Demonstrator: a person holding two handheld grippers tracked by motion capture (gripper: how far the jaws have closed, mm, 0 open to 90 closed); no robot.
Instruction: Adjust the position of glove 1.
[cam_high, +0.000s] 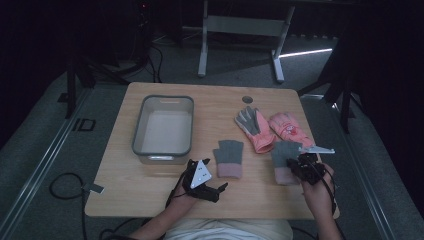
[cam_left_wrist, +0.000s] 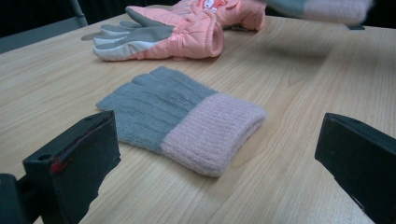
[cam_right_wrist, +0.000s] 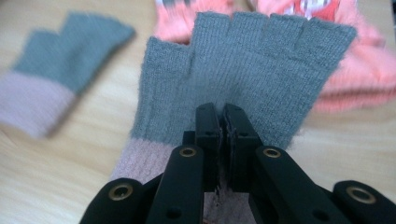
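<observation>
A grey knit fingerless glove with a pink cuff (cam_right_wrist: 252, 60) sits pinched near its cuff in my right gripper (cam_right_wrist: 222, 116), whose jaws stand together with the knit fabric between them. From above, that glove (cam_high: 286, 159) and right gripper (cam_high: 301, 165) are at the table's front right. Its twin glove (cam_high: 229, 157) (cam_left_wrist: 182, 119) lies flat at front centre. My left gripper (cam_high: 220, 189) (cam_left_wrist: 219, 140) rests low near the front edge, jaws wide open, facing the twin glove with nothing held. The held glove (cam_left_wrist: 327, 7) shows blurred above the table.
Two padded salmon-pink gloves (cam_high: 257, 129) (cam_high: 289, 127) lie at the right rear, one palm up (cam_left_wrist: 173, 30). A grey rectangular bin (cam_high: 164, 98) stands at the left of the wooden table (cam_high: 140, 185). A round cable hole (cam_high: 247, 99) is near the back edge.
</observation>
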